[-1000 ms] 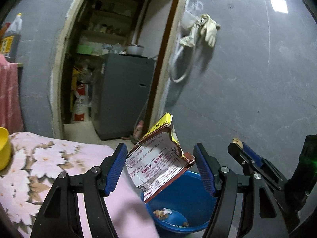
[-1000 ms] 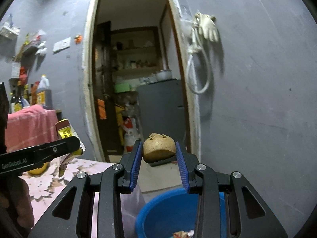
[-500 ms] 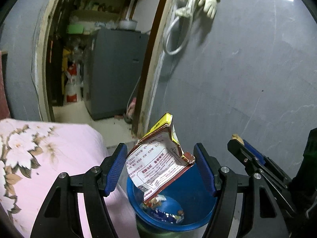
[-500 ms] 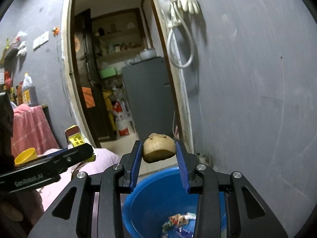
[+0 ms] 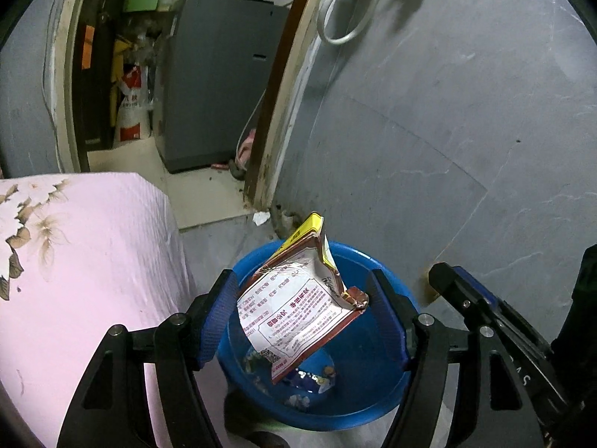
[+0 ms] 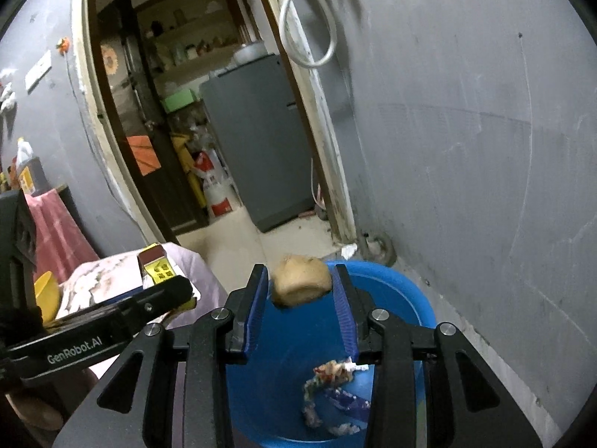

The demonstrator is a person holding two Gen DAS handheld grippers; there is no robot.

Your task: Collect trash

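Rough grey plaster wall (image 5: 429,130) fills right side, streaked with pale scratches. White looped hose (image 5: 347,11) hangs high on it beside doorway. Worn cream door frame (image 6: 328,171) chipped and stained near base. Beyond doorway: grey metal cabinet (image 6: 257,142) topped by round metal pot (image 6: 250,52), cluttered wooden shelves (image 6: 186,52), red-and-white sack (image 5: 130,112) on pale tiled floor (image 5: 201,201). Pink floral cloth (image 5: 82,261) covers furniture at left. Pink towel (image 6: 52,231) draped farther left. Light dim, indoor.

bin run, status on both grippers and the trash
Left gripper opening, wrapper between its jaws over blue bin. Right gripper shut on brown lump, also over bin. Nothing in the way.
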